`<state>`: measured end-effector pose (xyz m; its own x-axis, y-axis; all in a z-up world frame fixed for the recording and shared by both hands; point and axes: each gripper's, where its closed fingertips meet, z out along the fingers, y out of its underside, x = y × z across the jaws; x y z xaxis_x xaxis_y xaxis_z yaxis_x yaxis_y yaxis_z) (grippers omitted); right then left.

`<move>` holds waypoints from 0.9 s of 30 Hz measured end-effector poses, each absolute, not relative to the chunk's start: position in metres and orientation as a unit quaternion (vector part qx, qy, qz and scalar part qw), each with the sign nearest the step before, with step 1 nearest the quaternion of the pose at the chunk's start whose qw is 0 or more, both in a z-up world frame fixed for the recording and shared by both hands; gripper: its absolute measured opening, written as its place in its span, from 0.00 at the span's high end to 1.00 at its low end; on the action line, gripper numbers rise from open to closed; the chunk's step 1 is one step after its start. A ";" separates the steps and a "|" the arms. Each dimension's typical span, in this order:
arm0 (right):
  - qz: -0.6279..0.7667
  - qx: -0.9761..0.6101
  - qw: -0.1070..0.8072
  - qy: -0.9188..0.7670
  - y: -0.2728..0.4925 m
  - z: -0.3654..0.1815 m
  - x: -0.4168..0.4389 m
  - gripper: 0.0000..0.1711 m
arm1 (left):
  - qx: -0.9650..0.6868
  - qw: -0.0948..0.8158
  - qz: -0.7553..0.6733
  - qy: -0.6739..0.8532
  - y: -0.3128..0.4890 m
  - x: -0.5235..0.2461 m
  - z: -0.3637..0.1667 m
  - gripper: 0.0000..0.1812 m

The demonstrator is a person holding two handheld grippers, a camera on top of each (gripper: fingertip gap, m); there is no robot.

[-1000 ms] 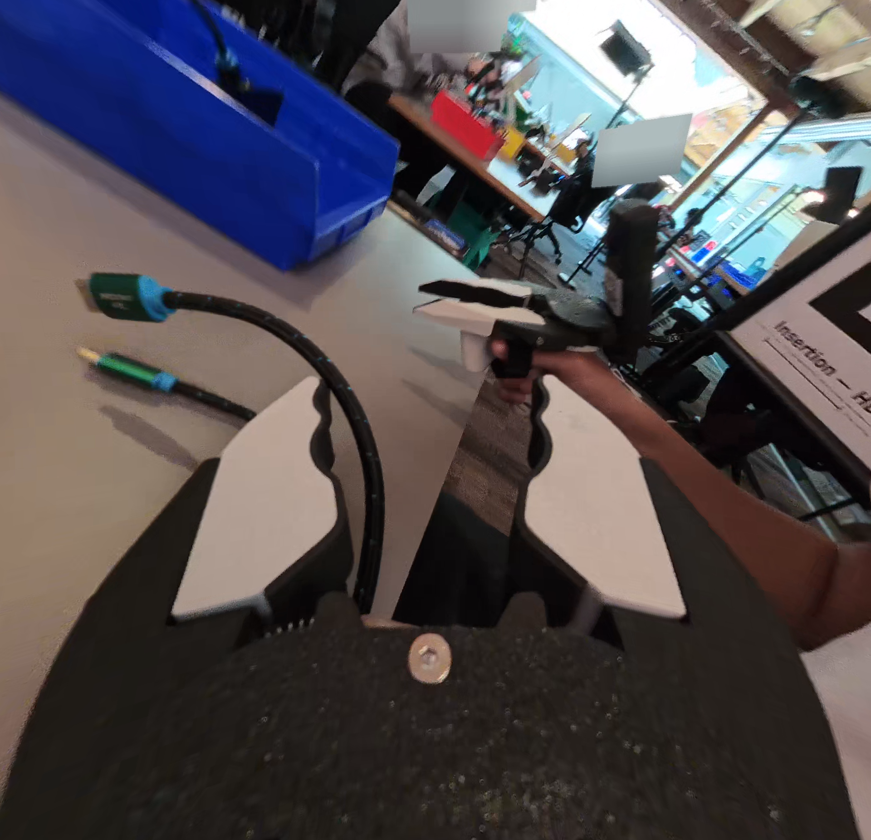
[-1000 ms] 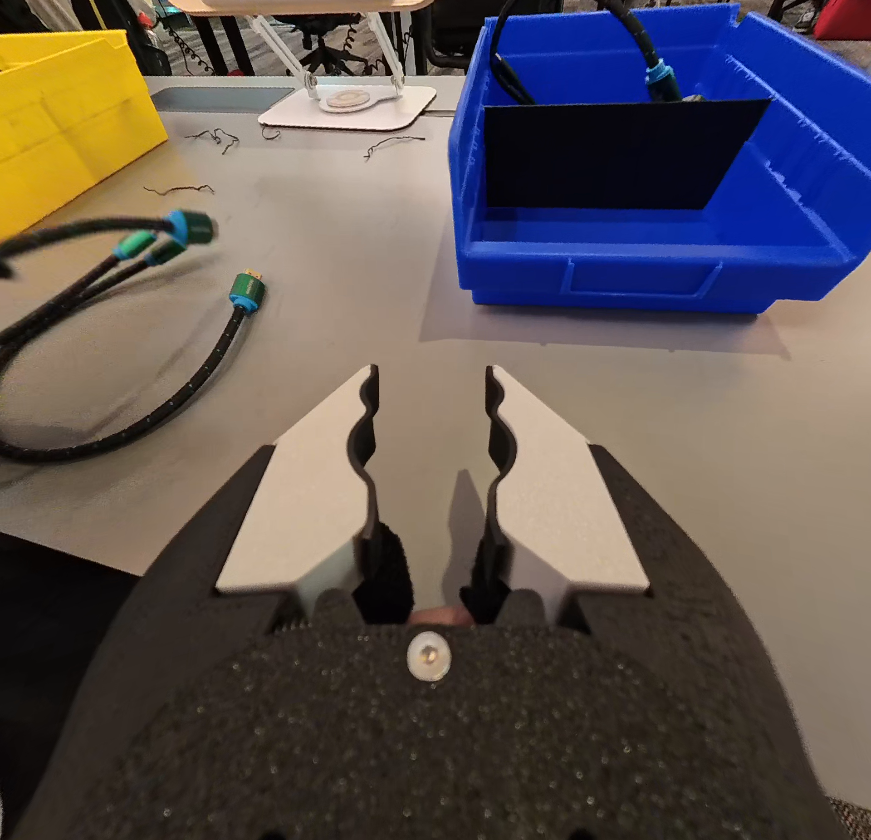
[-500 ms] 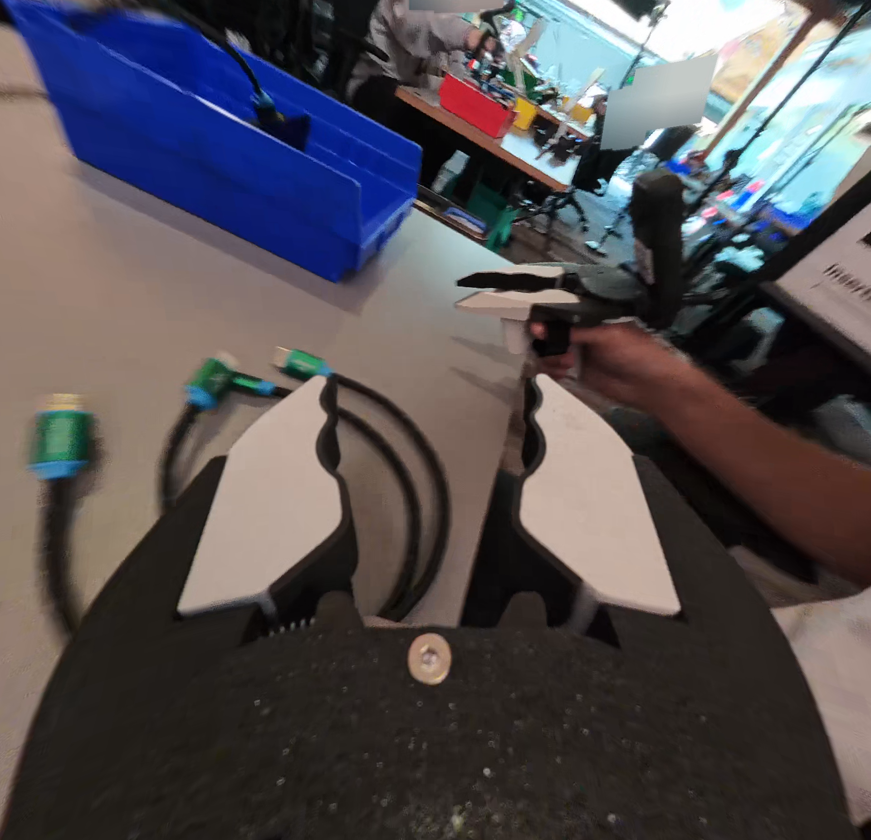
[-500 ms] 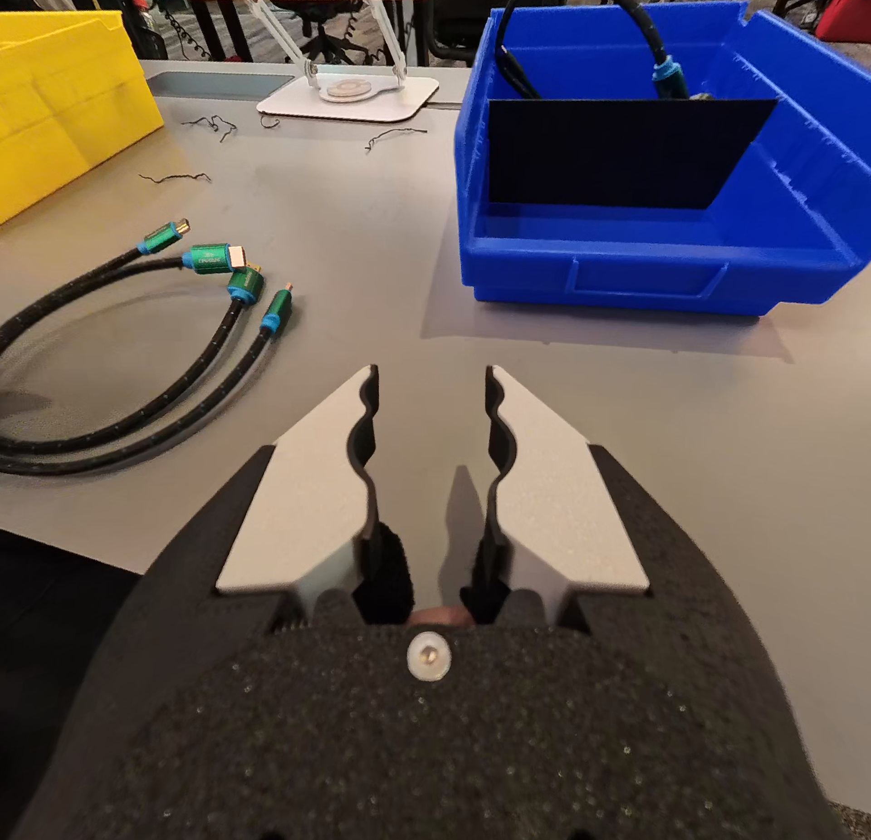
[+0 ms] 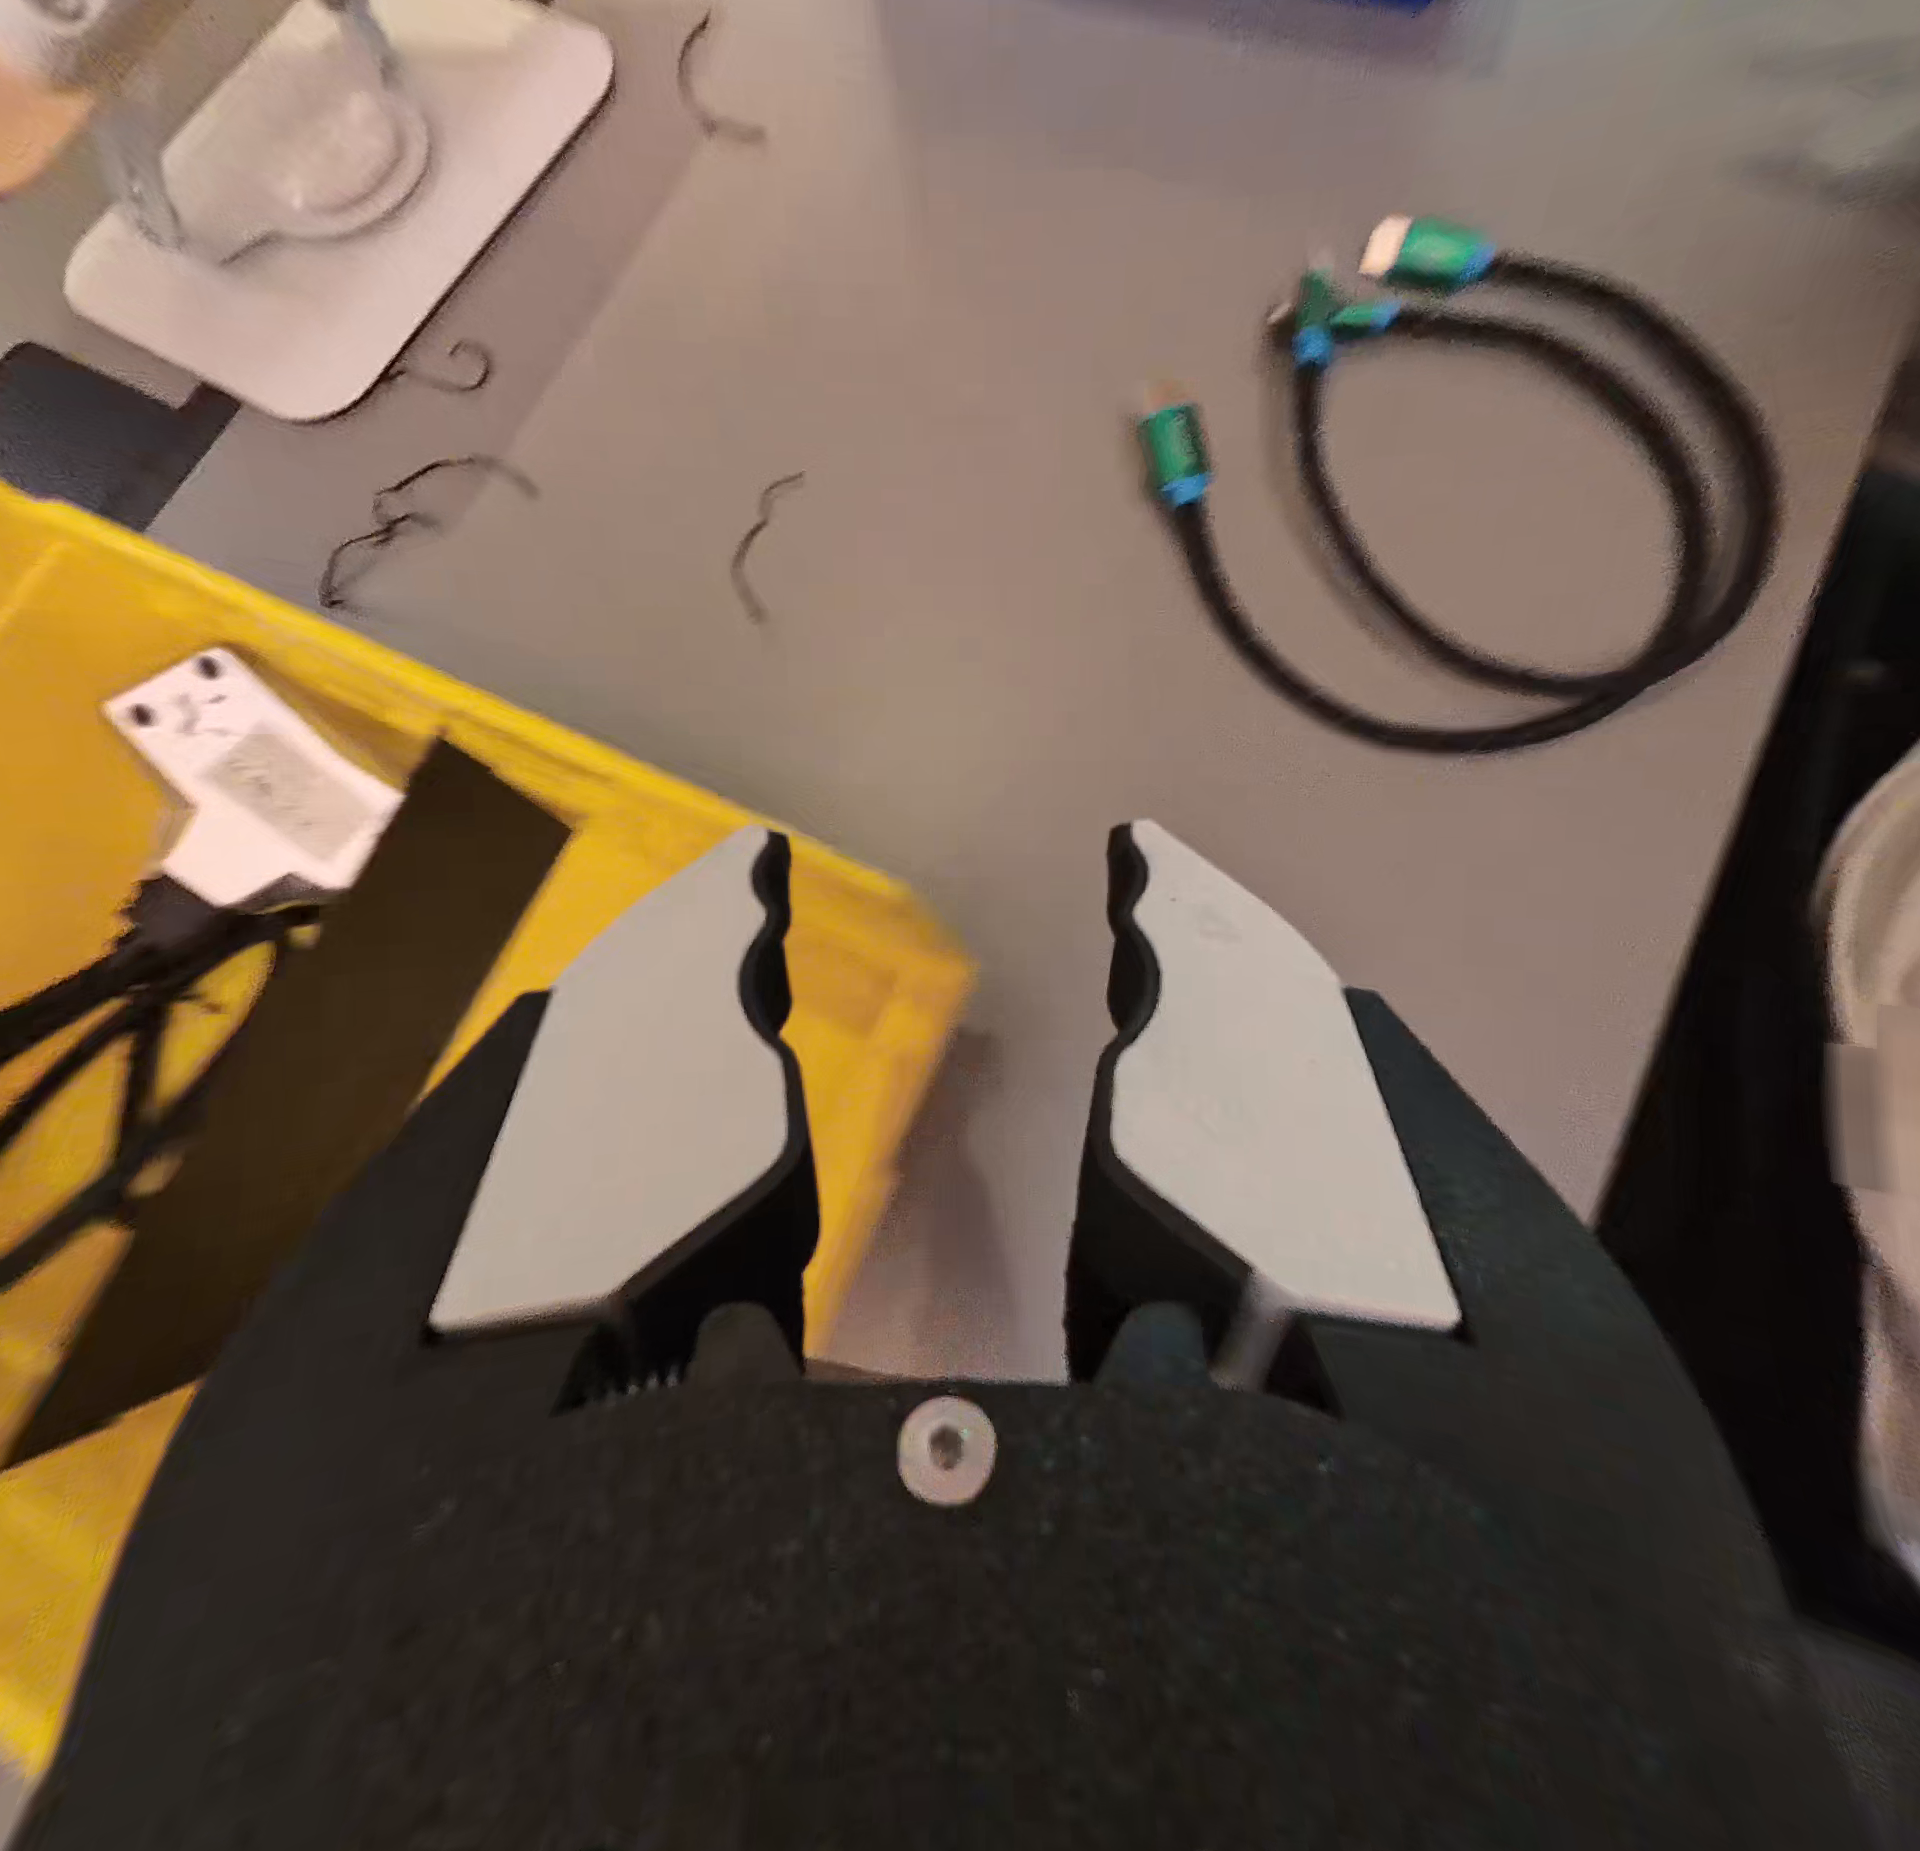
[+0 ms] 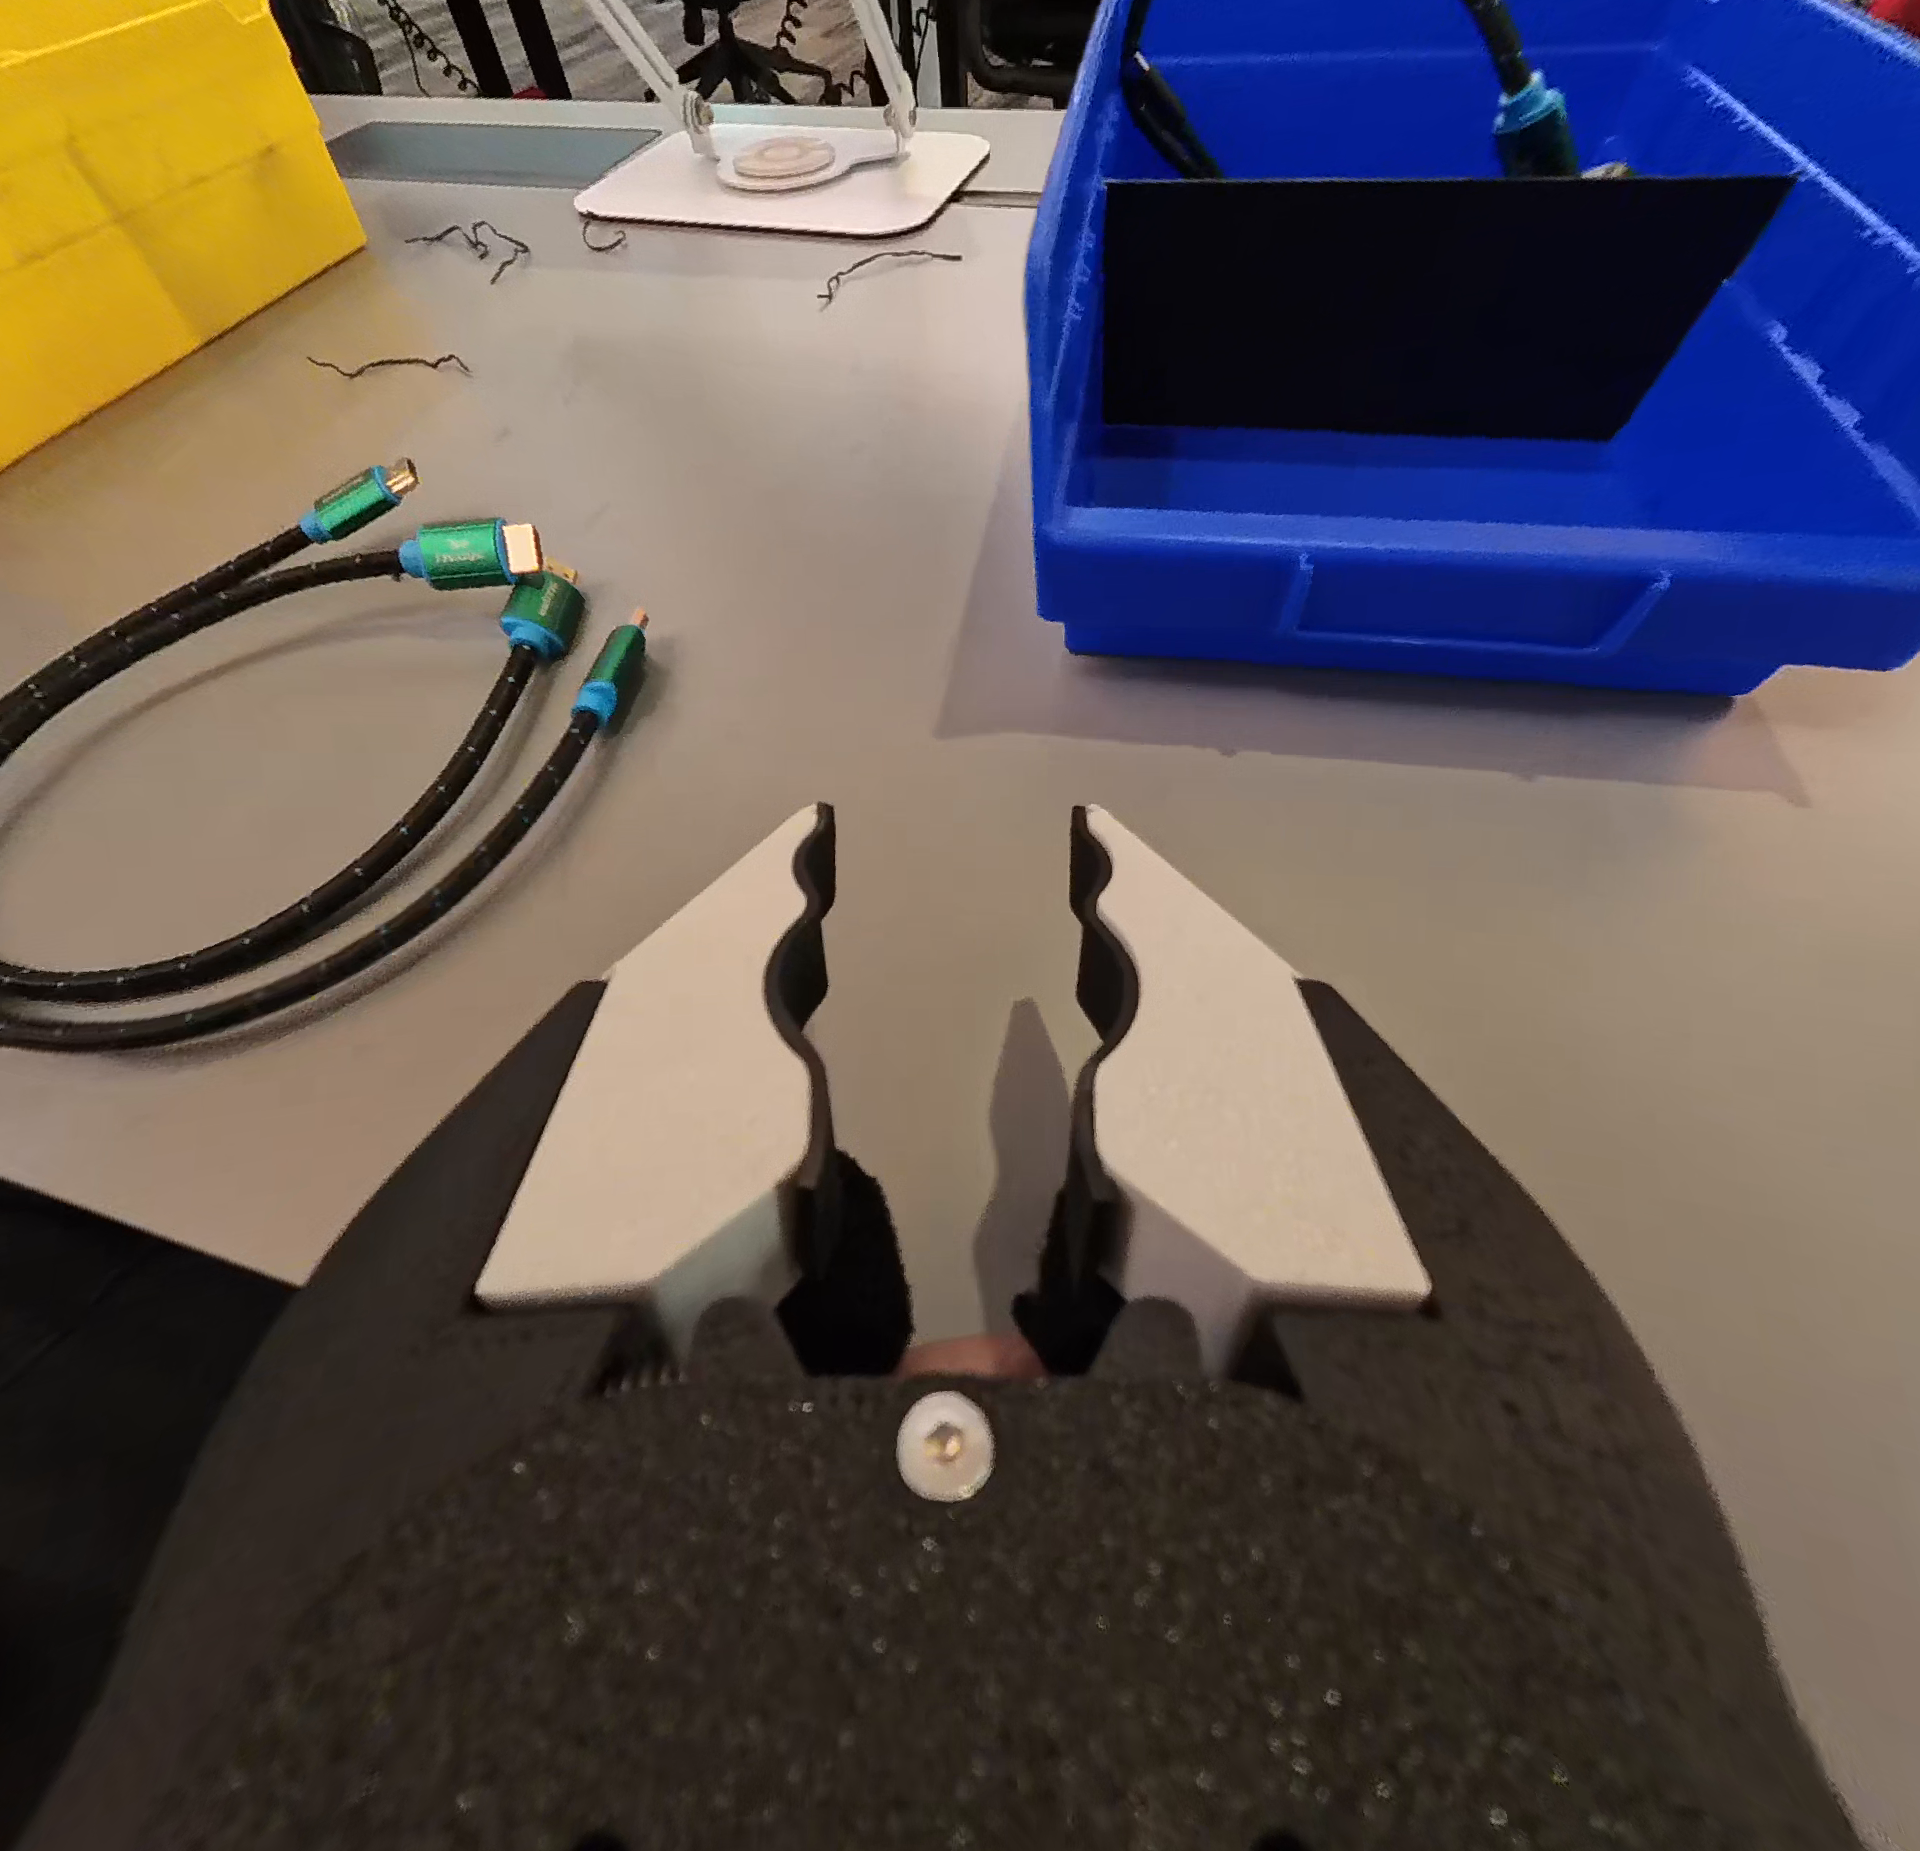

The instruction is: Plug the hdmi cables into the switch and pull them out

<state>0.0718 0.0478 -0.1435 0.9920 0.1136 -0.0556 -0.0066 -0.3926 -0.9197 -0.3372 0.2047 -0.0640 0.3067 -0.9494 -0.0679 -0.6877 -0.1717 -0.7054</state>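
1. Grey table (image 6: 1195,866) carries everything; far left, a yellow bin (image 5: 665,825) holds the pale switch (image 5: 249,773).
2. Cables (image 6: 343,866) lie loose near-left, plugs within reach.
3. Left claw (image 5: 945,845) gapes empty, likely heading binward.
4. Right claw (image 6: 951,814) waits parted, empty, before the blue bin (image 6: 1455,596).

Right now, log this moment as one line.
left gripper open, over yellow bin | right gripper open, empty | HDMI cables loose on table
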 end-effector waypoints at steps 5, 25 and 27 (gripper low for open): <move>0.052 -0.836 0.546 -0.031 0.052 -0.146 0.072 0.74 | -0.759 0.248 -0.083 0.596 0.318 -0.371 -0.077 0.67; 0.065 -0.842 0.536 -0.008 0.051 -0.152 0.085 0.74 | -0.712 -0.005 0.065 0.699 0.434 -0.406 -0.181 0.81; 0.064 -0.843 0.533 -0.009 0.052 -0.153 0.084 0.74 | -0.709 0.032 0.059 0.702 0.437 -0.403 -0.169 0.82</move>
